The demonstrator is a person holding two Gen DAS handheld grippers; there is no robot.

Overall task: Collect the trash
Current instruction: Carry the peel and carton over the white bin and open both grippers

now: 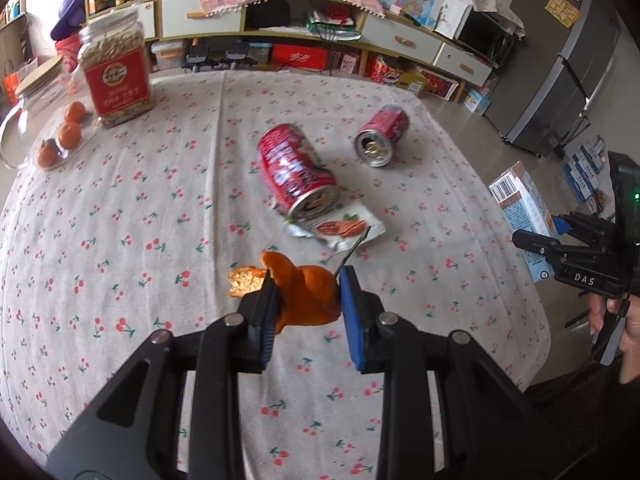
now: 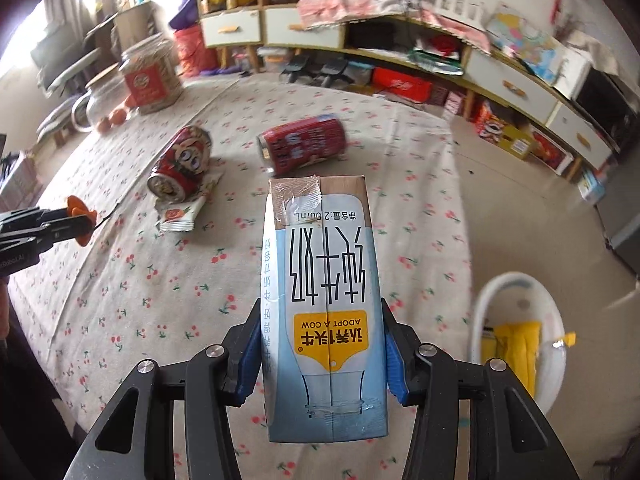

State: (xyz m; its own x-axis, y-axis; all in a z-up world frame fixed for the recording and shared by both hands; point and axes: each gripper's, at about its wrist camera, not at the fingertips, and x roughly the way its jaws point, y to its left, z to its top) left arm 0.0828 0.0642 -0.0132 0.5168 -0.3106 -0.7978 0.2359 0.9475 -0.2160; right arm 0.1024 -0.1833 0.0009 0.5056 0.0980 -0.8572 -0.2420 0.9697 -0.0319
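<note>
Left gripper (image 1: 306,292) is clamping a limp, light orange peel (image 1: 308,296) above the cherry-print tablecloth (image 1: 120,240). Right gripper (image 2: 320,356) is squeezing the stiff, light blue-white milk carton (image 2: 324,304) across its flat sides, near the white bin (image 2: 520,320).

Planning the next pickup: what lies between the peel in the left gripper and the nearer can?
In the left wrist view, a torn snack wrapper lies between the peel and the nearer can, its far end tucked under the can's mouth.

Soft daylight from upper-left window glare; fisheye edges bend, cans blurred.
</note>
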